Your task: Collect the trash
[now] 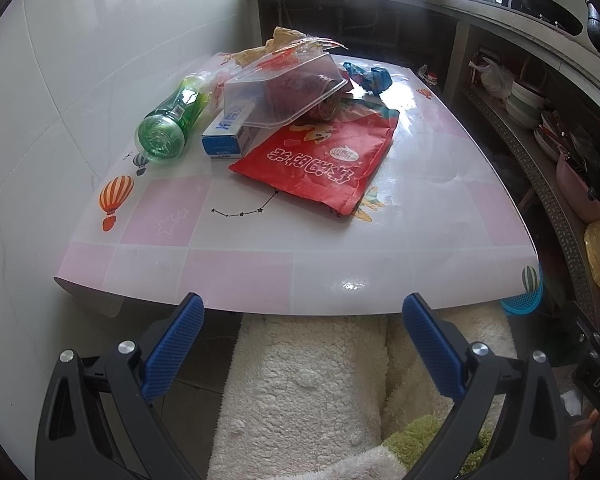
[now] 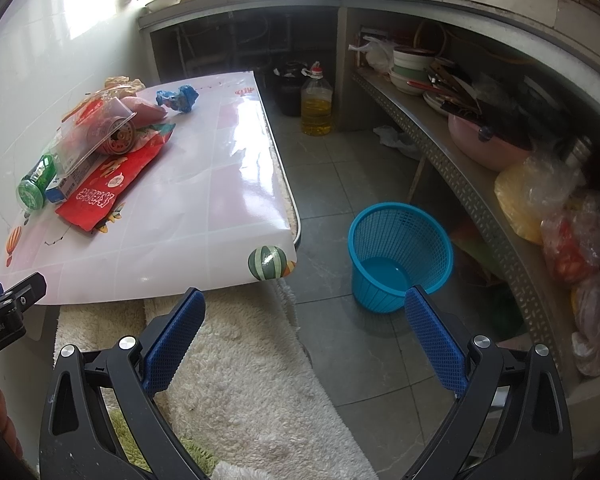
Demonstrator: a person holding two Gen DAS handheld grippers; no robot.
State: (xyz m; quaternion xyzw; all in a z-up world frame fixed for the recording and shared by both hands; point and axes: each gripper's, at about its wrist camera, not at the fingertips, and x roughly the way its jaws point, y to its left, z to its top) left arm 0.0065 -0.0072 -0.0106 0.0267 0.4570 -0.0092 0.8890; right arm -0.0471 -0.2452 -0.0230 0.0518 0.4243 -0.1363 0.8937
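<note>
Trash is piled at the far left of the table [image 1: 260, 272]: a green plastic bottle [image 1: 172, 120] on its side, a blue-and-white carton [image 1: 230, 132], a clear plastic box [image 1: 284, 88] tipped over a can [image 2: 120, 138], a red snack bag [image 1: 320, 160] and a crumpled blue wrapper [image 1: 370, 76]. On the floor to the right of the table stands a blue mesh basket [image 2: 400, 252], with nothing in it. My left gripper [image 1: 302, 312] hangs open just before the table's near edge. Between the table corner and the basket my right gripper [image 2: 304, 306] is open too. Neither holds anything.
A white fluffy rug [image 2: 240, 372] lies under the table's near edge. Shelving [image 2: 480, 200] along the right wall holds bowls, a pink basin and plastic bags. An oil bottle [image 2: 317, 104] stands on the tiled floor beyond the table. A tiled wall borders the table's left side.
</note>
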